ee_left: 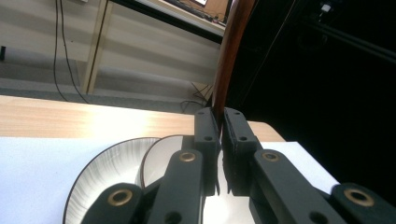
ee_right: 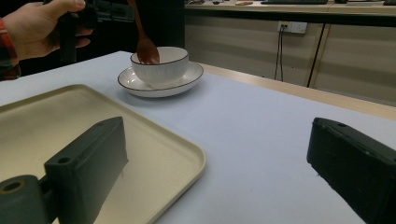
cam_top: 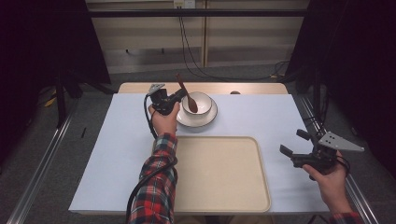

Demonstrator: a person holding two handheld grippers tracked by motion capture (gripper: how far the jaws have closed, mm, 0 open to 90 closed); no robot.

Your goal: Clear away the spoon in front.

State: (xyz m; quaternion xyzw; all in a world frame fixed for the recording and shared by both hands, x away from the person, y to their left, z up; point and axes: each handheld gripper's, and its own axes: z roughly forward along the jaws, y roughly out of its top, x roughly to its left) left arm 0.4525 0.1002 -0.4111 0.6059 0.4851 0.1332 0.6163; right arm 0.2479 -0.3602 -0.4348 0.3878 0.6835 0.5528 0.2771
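Note:
A white bowl (cam_top: 200,103) stands on a white plate (cam_top: 209,119) at the back middle of the table. A brown wooden spoon (cam_top: 187,94) leans with its head in the bowl. My left gripper (cam_top: 179,96) is shut on the spoon's handle, just left of the bowl. In the left gripper view the jaws pinch the handle (ee_left: 229,51), with the plate (ee_left: 95,175) below. The right gripper view has the bowl (ee_right: 161,65), the spoon (ee_right: 144,44) and the plate (ee_right: 154,86) far off. My right gripper (cam_top: 293,144) is open and empty above the table's right edge.
A beige tray (cam_top: 219,173) lies at the front middle of the white table cover (cam_top: 116,140). In the right gripper view the tray (ee_right: 140,149) is near on the left. Metal rails run along both sides of the table. Cables hang at the back wall.

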